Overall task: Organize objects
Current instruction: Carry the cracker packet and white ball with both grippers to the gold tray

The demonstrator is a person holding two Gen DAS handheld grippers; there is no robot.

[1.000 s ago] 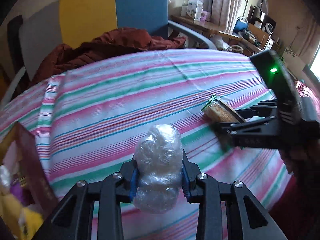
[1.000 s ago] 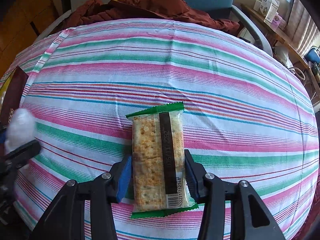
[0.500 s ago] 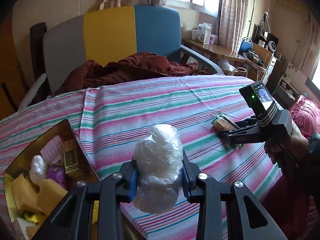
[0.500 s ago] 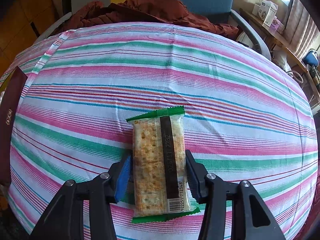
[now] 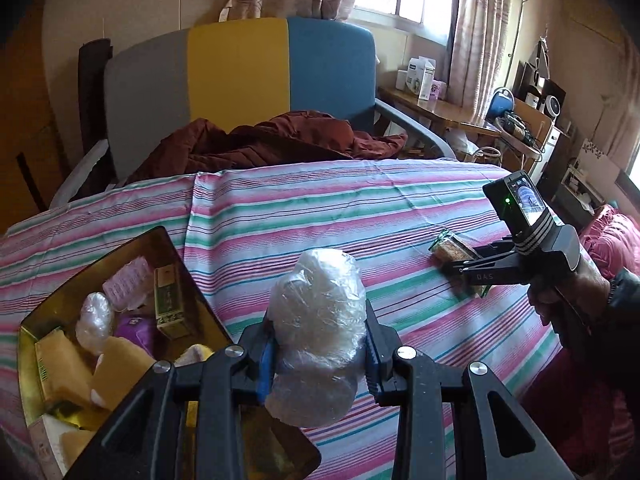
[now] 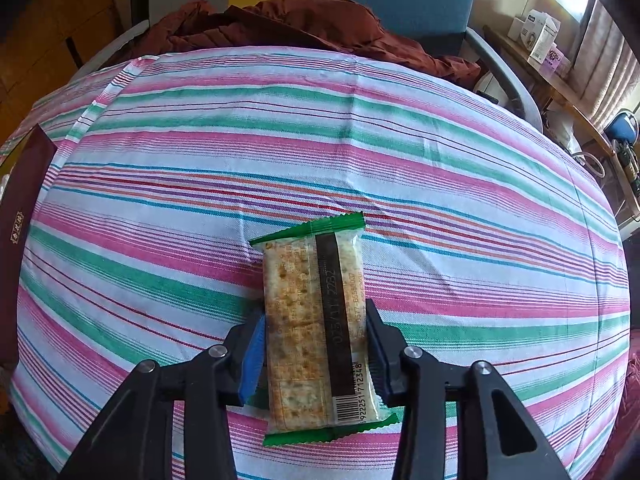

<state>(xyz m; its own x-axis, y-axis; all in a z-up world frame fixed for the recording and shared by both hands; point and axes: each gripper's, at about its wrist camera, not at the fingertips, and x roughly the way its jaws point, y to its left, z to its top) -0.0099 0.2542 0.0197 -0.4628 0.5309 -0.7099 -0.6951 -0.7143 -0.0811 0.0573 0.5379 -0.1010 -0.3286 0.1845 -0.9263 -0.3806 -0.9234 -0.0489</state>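
A crumpled clear plastic-wrapped bundle [image 5: 320,320] hangs above the striped cloth, and my left gripper [image 5: 318,354] is shut on it. Just left of it lies an open gold box [image 5: 132,244] holding several small packets and yellow pieces. In the right wrist view a cracker packet [image 6: 312,320] with green ends lies flat on the cloth. My right gripper [image 6: 316,344] straddles its near half; its jaws are closing and both pads touch the packet's sides. The left wrist view shows the same right gripper [image 5: 460,268] and cracker packet [image 5: 450,246] at the right, held by a hand.
The striped cloth [image 5: 320,208] covers a rounded table. Behind it stands a grey, yellow and blue chair [image 5: 240,72] with a brown jacket [image 5: 260,144] on its seat. The box's dark outer side [image 6: 20,220] shows at the left edge. A cluttered desk [image 5: 440,108] stands far right.
My left gripper rose and drew back with the bundle, bringing the gold box into view at the left. The right gripper's jaws narrowed onto the cracker packet, which stayed on the cloth.
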